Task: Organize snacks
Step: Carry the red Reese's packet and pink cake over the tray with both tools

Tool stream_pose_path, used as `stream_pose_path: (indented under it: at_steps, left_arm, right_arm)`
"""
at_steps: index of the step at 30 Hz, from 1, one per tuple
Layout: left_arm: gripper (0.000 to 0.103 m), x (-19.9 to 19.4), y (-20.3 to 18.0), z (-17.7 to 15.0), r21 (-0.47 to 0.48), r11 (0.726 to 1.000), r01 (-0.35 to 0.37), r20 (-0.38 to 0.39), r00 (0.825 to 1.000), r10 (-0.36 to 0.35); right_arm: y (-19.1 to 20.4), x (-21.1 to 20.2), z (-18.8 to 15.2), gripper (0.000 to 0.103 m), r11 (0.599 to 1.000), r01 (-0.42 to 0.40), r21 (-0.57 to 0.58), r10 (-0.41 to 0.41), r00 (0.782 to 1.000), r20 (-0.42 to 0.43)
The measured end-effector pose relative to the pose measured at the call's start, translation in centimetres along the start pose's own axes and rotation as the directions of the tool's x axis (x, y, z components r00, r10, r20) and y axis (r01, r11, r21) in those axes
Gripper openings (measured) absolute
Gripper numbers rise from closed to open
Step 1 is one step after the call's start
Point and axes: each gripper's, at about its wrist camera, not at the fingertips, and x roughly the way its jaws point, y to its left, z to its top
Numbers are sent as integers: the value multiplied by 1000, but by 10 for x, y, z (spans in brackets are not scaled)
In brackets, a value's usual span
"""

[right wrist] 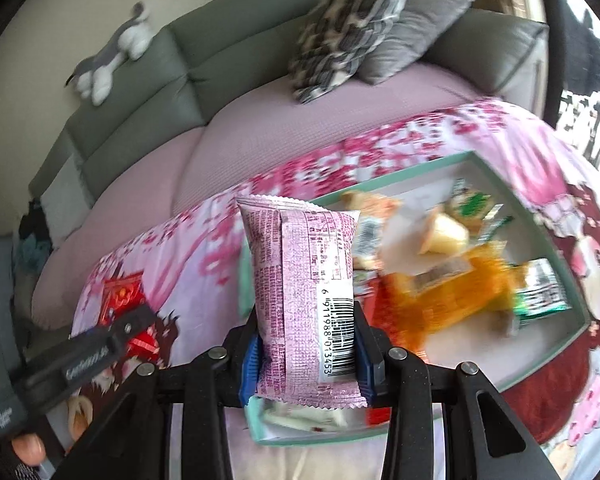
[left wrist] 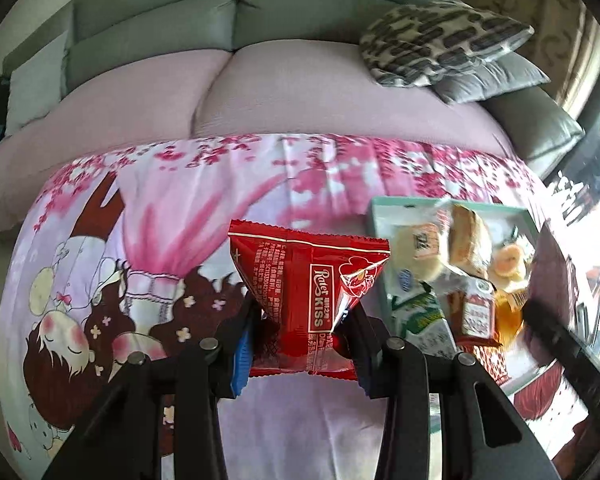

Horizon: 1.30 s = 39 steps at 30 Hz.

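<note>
My left gripper (left wrist: 304, 332) is shut on a red Ratet Kiss snack packet (left wrist: 308, 280) and holds it above the pink printed cloth. My right gripper (right wrist: 306, 356) is shut on a pink snack packet (right wrist: 304, 300) with a barcode and holds it over the near left corner of a mint-green tray (right wrist: 572, 264). The tray (left wrist: 374, 208) holds several wrapped snacks, among them buns (left wrist: 466, 240), a green and white packet (left wrist: 424, 320) and orange packets (right wrist: 452, 292). The left gripper and the red packet (right wrist: 122, 296) show at the left of the right wrist view.
The tray lies on a pink cartoon-print cloth (left wrist: 160, 208) over a low table. Behind it is a sofa with a lilac seat cover (left wrist: 300, 92), a leopard-print cushion (left wrist: 432, 36) and a grey cushion (left wrist: 492, 76). A plush toy (right wrist: 112, 56) lies on the sofa back.
</note>
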Motion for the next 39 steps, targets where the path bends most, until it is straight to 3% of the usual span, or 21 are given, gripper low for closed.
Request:
stream_pose_path:
  at_steps: [6,17,39]
  left_arm:
    - [43,0,-31,-5,73,997,38,-2,999,-38]
    - [43,4,-81,-7,176,981,80,-11,997,-80]
    - [43,50,-134,8,208,975,82,-60,996,-71]
  right_arm:
    - [-42,-13,8,41,992,81,99,-85,996,36]
    - [-81,-18,19,41,975,142,172,-154,987,55]
    - [-94,0,21,41,975,129,179,-136,990,26]
